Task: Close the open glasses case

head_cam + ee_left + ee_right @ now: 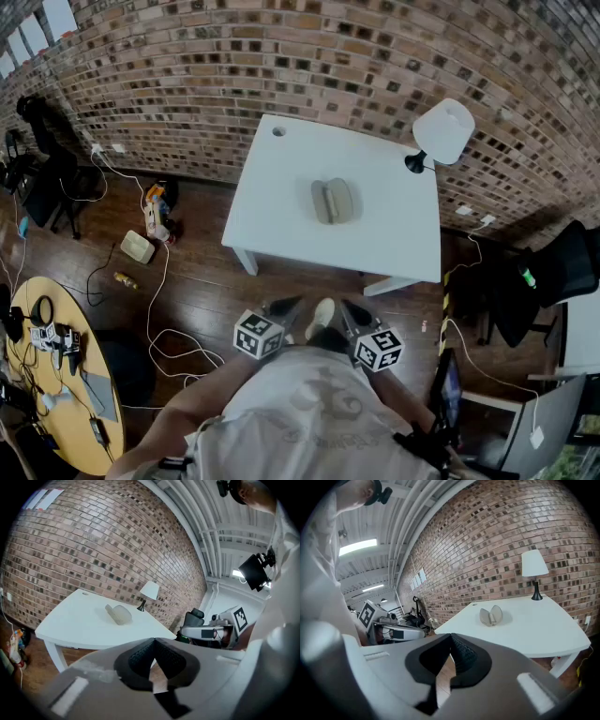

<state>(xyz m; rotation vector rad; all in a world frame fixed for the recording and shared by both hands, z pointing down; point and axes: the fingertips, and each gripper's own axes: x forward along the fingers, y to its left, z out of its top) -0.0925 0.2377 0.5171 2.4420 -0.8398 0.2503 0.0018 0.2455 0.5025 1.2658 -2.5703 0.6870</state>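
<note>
Now glasses case (333, 201) open, long axis toward wall (234, 66)

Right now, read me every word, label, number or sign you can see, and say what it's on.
No readable text anywhere.
Cubes on left gripper and right gripper: square patterns only, no letters.
Shirt print: too blurred to read.
Wall papers: too small to read.

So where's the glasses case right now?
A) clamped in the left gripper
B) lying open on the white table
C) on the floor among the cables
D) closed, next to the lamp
B: the glasses case lies with its two halves spread open near the middle of the white table, with nothing touching it.
</note>
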